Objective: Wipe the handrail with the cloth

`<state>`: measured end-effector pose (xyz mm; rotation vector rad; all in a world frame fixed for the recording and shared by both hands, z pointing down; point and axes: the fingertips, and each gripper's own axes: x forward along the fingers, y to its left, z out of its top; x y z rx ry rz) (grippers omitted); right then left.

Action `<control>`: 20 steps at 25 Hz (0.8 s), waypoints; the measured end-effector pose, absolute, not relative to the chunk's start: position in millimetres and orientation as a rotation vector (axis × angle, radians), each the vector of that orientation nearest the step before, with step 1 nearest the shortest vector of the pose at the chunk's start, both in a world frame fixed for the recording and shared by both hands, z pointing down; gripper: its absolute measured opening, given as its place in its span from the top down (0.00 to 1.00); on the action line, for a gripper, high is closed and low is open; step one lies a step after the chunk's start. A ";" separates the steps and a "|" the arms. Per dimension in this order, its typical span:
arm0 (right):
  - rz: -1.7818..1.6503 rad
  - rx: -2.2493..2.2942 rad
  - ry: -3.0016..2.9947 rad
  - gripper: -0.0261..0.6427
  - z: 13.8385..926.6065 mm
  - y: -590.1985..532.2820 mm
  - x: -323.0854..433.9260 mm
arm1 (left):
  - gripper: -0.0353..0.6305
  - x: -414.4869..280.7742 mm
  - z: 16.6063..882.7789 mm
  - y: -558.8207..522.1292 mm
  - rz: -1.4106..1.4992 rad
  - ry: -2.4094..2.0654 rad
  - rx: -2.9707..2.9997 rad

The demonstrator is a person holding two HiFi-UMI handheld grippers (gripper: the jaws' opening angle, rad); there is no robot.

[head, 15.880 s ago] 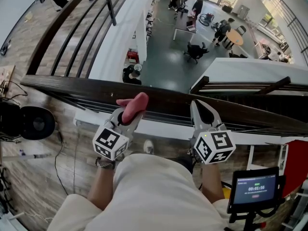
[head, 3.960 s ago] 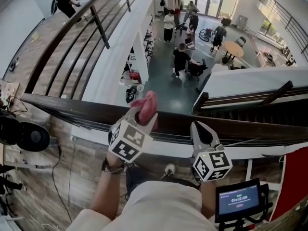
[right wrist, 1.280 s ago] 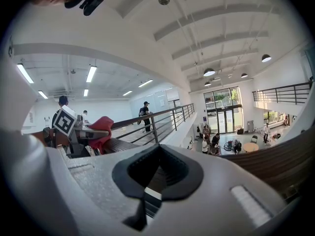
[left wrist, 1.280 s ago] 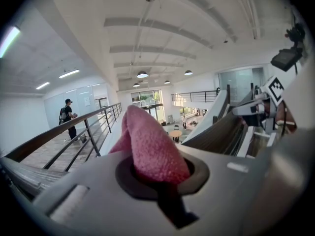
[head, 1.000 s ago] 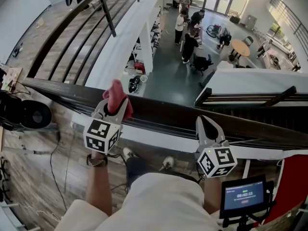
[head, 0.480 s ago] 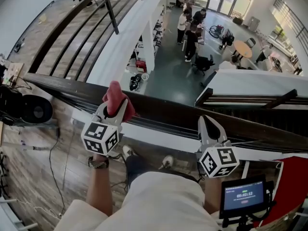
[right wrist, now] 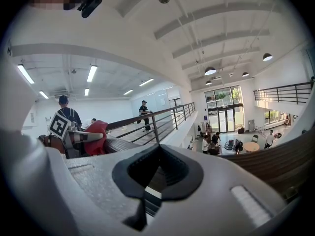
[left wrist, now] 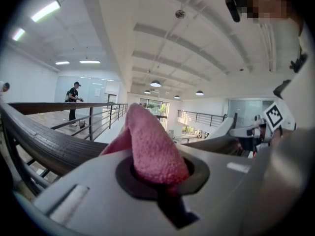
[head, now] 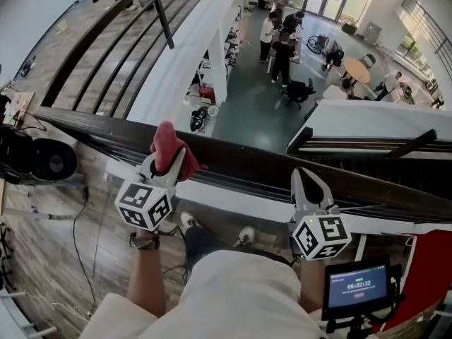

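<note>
A dark wooden handrail (head: 240, 167) crosses the head view from left to right. My left gripper (head: 168, 155) is shut on a pink cloth (head: 168, 141), which bulges out above the jaws and lies against the rail's top. In the left gripper view the cloth (left wrist: 147, 146) fills the middle between the jaws of the left gripper (left wrist: 158, 173), with the rail (left wrist: 47, 141) to its left. My right gripper (head: 304, 176) is shut on nothing, its tips at the rail's near side, further right. The right gripper view shows the right gripper (right wrist: 156, 173), the rail (right wrist: 283, 163) and the cloth (right wrist: 96, 134).
Beyond the rail is a drop to a lower floor with several people (head: 282, 37). A second railing (head: 106, 37) runs back at upper left. A black round device (head: 46, 159) and cables (head: 79, 217) lie on the wood floor at left. A small screen (head: 357, 288) stands lower right.
Since four seconds ago my left gripper has moved left along the rail with the cloth. Over the last second it barely shifts. The right gripper stays put.
</note>
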<state>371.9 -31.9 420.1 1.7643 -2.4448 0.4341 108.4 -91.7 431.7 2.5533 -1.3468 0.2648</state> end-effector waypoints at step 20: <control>0.418 1.765 -2.442 0.96 421.2 -30.9 376.2 | 0.90 108.6 438.5 -78.8 0.153 -1.298 2.572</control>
